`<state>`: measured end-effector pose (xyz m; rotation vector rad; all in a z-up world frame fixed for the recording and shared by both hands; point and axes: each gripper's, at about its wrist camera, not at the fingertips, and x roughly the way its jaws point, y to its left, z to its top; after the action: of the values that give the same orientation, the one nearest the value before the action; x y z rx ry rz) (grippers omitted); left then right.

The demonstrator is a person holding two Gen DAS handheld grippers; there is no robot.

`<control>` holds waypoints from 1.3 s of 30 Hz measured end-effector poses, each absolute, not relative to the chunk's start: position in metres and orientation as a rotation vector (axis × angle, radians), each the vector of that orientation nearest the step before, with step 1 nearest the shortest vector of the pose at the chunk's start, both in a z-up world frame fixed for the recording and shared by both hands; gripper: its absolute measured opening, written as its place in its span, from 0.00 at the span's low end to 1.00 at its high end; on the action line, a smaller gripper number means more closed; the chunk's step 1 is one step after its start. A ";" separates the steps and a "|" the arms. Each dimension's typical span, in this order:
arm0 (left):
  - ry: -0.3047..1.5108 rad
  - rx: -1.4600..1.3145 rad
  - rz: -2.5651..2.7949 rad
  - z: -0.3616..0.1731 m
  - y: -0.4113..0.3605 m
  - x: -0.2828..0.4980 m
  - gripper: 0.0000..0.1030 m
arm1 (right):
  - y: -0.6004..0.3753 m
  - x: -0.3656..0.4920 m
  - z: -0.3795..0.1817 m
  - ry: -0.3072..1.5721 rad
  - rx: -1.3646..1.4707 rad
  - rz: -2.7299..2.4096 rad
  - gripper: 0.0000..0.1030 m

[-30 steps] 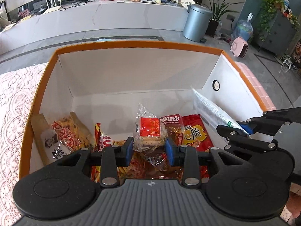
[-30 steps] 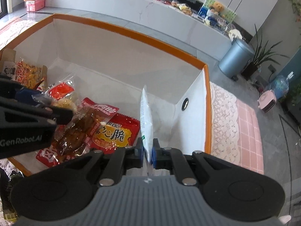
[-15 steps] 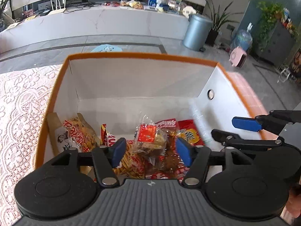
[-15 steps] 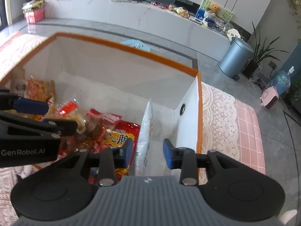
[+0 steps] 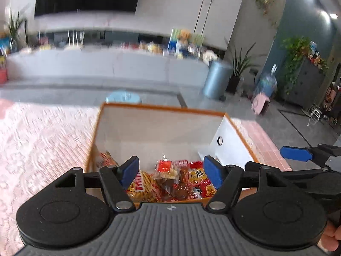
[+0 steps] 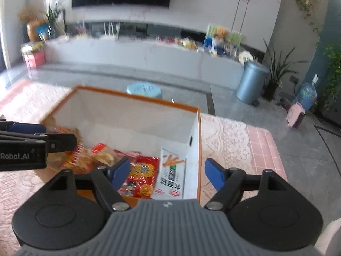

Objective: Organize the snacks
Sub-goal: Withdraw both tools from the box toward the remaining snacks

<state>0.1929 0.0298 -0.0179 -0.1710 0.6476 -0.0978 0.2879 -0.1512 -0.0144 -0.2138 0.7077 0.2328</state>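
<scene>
The blurred counter clutter (image 5: 153, 47) and leftmost snack packets (image 6: 64, 132) stay unreadable.

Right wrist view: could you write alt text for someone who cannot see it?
Open black tongs with blue pads, holding nothing, hang above an orange-rimmed white box of snack packets on a pink lace cloth. A white packet leans on the box's right wall beside a red one; the other tongs enter from the left.
</scene>
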 end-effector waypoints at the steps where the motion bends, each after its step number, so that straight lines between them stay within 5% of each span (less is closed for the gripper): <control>1: 0.624 -0.152 -0.098 -0.015 0.028 0.185 0.79 | -0.153 0.279 -0.011 0.688 -0.205 0.236 0.76; 11: 0.556 -0.096 -0.144 0.002 0.019 0.117 0.79 | -0.168 0.178 -0.005 0.588 -0.028 0.308 0.78; 20: 0.684 -0.126 -0.181 -0.033 0.018 0.098 0.79 | -0.170 0.123 -0.034 0.621 0.049 0.257 0.77; 39: 0.847 -0.162 -0.204 -0.100 0.020 0.097 0.73 | -0.179 0.120 -0.111 0.792 0.013 0.170 0.78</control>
<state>0.0975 0.0200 -0.1004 -0.1619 0.8470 -0.2043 0.1200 -0.1791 -0.1109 0.0129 0.7920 0.1697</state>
